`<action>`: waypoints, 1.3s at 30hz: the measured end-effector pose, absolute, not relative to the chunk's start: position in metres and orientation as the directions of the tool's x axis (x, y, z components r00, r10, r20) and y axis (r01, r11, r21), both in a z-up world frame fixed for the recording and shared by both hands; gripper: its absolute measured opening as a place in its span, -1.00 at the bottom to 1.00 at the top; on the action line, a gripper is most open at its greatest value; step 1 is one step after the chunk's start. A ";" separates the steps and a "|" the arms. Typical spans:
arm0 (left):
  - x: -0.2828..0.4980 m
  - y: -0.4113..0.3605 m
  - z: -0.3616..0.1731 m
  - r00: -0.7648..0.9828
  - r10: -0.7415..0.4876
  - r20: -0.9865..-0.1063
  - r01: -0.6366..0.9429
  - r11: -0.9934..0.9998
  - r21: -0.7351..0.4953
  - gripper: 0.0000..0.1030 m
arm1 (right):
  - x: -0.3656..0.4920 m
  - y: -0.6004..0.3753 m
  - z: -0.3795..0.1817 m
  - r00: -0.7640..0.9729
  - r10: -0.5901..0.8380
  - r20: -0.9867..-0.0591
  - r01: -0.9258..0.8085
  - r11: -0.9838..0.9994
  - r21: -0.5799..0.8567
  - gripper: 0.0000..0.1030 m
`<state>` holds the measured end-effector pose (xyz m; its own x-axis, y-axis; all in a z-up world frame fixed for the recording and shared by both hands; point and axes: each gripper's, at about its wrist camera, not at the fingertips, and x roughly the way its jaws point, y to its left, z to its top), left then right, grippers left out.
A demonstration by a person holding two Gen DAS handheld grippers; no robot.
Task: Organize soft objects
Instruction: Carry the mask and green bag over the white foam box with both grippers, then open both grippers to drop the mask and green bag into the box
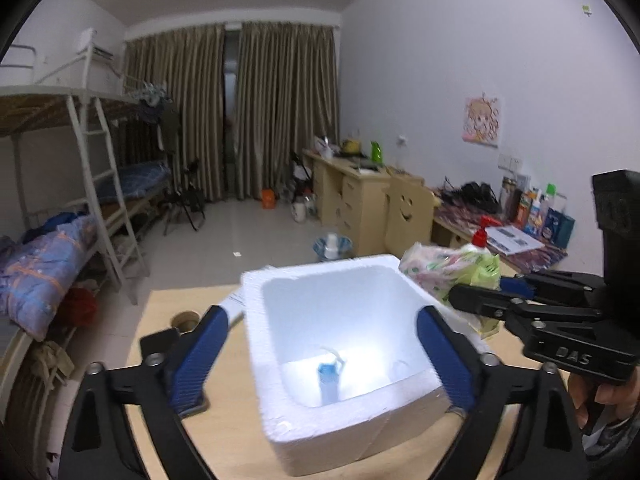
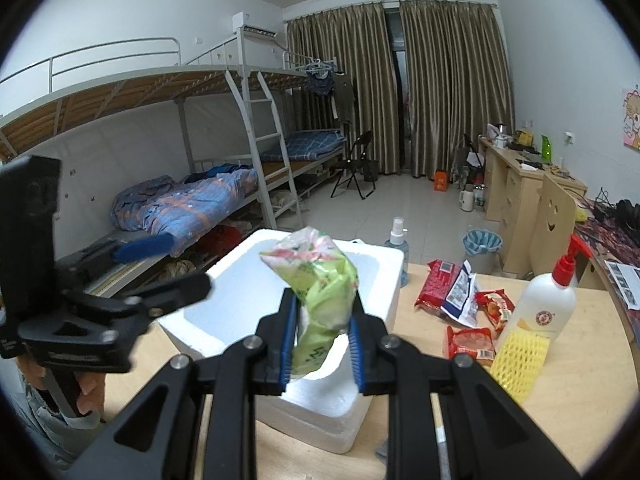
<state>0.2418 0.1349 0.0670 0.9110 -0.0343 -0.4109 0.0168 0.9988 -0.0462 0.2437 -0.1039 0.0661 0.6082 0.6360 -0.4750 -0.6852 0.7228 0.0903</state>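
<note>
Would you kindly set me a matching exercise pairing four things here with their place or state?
1. green packet
2. small bottle
3. pump bottle
4. left gripper

a. open, astride the foam box
b. lying inside the box
c. held by the right gripper
d. standing on the table

Pairs: 1-c, 2-b, 3-d, 4-a

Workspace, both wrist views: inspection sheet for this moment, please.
Surface: wooden table, bare in patches.
Job's things: white foam box holding a small blue item; green soft pack above it.
Clutter: red snack packs, pump bottle, yellow foam net, spray bottle.
Grippers: left hand-held gripper open astride the box; right hand-held gripper shut on the pack.
Cables: tangle on far desk.
Surroundings: bunk beds, curtains.
</note>
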 end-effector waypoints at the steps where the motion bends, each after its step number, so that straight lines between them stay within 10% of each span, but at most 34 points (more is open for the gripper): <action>1: 0.238 0.136 0.067 0.915 -0.029 -0.401 0.013 0.999 -0.042 0.90 | 0.245 -0.101 0.066 0.605 0.636 -0.479 -0.686 0.722 0.091 -0.47; 22: 0.216 0.168 0.064 0.923 0.049 -0.382 -0.069 0.997 -0.039 1.00 | 0.264 -0.058 0.051 0.579 0.612 -0.539 -0.704 0.709 0.050 -0.46; 29: 0.217 0.172 0.063 0.925 0.050 -0.377 -0.078 0.995 -0.059 1.00 | 0.261 -0.058 0.052 0.595 0.603 -0.531 -0.697 0.717 0.034 0.08; 39: 0.213 0.171 0.066 0.926 0.047 -0.376 -0.076 0.995 -0.061 1.00 | 0.259 -0.064 0.057 0.600 0.610 -0.518 -0.696 0.717 0.039 0.15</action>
